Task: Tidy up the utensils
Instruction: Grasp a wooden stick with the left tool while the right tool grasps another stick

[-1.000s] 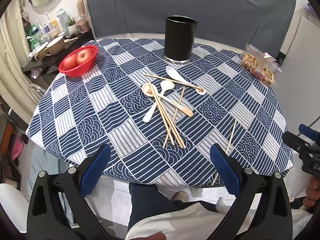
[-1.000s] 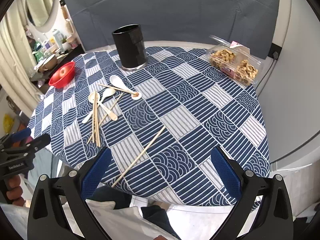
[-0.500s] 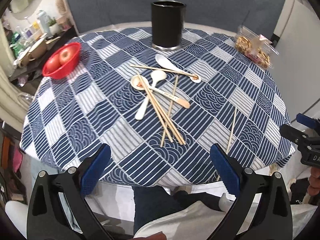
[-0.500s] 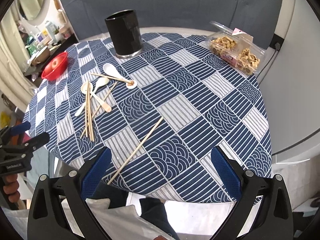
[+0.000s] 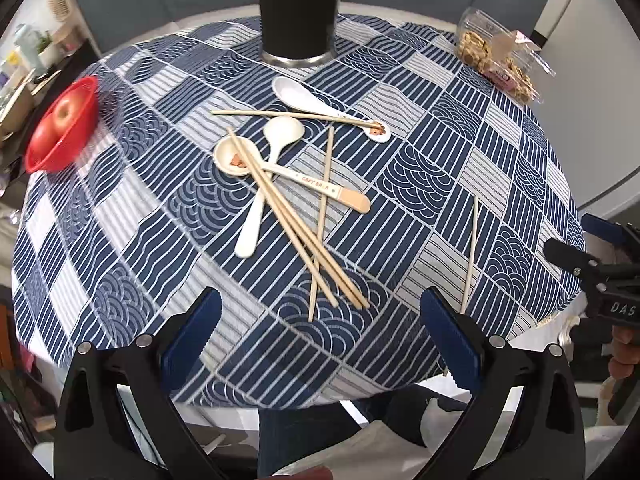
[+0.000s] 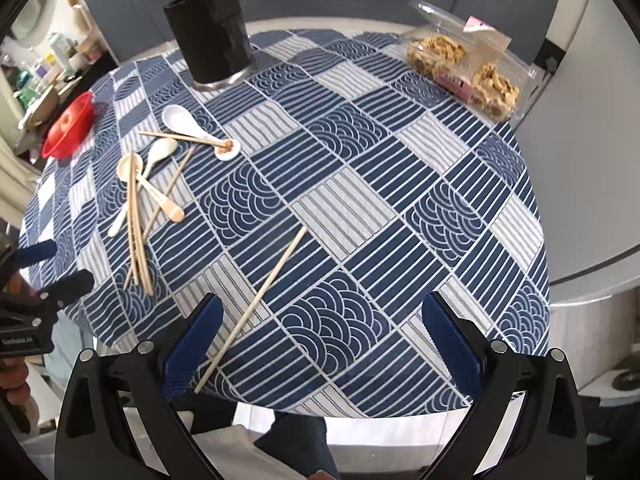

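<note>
Both the left gripper [image 5: 320,336] and right gripper [image 6: 318,340] hover with jaws wide apart, gripping nothing. In front of the black utensil holder [image 5: 297,8], spoons [image 5: 276,148] and chopsticks [image 5: 296,220] lie jumbled. One stray chopstick [image 6: 256,304] lies well apart from the holder, seemingly overhanging the tablecloth [image 6: 420,216] edge.

Bare cloth is lying open across the bench's [image 6: 400,208] middle and right; spoons and chopsticks [image 5: 296,216] are cluttering the left, a lone chopstick [image 6: 256,304] crossing the near edge.

Spoons [image 5: 280,136] and chopsticks [image 5: 296,220] lie before the holder [image 5: 298,8]; bowl [image 5: 62,128] left.
</note>
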`<state>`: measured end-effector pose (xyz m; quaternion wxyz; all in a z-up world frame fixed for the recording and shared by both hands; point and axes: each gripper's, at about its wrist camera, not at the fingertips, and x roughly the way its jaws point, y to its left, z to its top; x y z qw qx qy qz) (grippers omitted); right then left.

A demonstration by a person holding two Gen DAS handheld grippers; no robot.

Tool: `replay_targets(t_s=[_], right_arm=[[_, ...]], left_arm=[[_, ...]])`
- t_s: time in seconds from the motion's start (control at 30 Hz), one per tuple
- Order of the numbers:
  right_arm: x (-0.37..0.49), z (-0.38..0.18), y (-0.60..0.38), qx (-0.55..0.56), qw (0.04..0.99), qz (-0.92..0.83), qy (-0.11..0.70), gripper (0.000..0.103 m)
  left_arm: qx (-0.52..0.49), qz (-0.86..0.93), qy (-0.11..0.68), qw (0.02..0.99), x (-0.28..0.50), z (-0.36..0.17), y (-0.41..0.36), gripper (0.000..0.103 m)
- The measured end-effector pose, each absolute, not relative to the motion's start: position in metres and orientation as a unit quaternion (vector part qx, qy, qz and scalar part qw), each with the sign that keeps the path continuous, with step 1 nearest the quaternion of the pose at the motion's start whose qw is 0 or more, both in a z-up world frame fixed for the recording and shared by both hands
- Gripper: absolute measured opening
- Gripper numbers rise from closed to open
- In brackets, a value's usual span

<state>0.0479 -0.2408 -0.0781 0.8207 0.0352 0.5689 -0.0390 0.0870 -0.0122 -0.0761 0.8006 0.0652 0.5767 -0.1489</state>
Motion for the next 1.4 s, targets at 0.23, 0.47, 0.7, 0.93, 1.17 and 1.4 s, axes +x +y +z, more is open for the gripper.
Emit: replay_targets(t_s=[0.23,0.47,0.7,0.93,1.17,1.4], right_arm=[[0.056,-0.111,-0.24,0.04,0.799,-0.066,0.596,0.095],[0.059,-0.141,-0.24,0.068,0.776,-0.092,0.621,0.095],[0.063,-0.154,-0.234,0.088,0.767,-0.119,0.624,0.095],[0.07,-0.167,-0.224,0.099,0.766,-0.12,0.624,0.095],[0.076,-0.177,-0.224,0.097,0.774,-0.113,0.615,0.097],[0.067,-0.177,-0.221,0.097,0.778,-0.12,0.609,0.097]], left_arm=[[0.07,-0.197,0.599,0.773,0.119,-0.09,-0.024,0.097],[0.086,-0.225,0.621,0.746,0.15,-0.109,-0.032,0.097],[0.101,-0.245,0.642,0.719,0.172,-0.131,-0.043,0.097],[0.116,-0.25,0.661,0.698,0.182,-0.151,-0.049,0.097],[0.137,-0.226,0.654,0.708,0.183,-0.163,-0.063,0.097],[0.186,-0.2,0.635,0.722,0.167,-0.172,-0.087,0.099]])
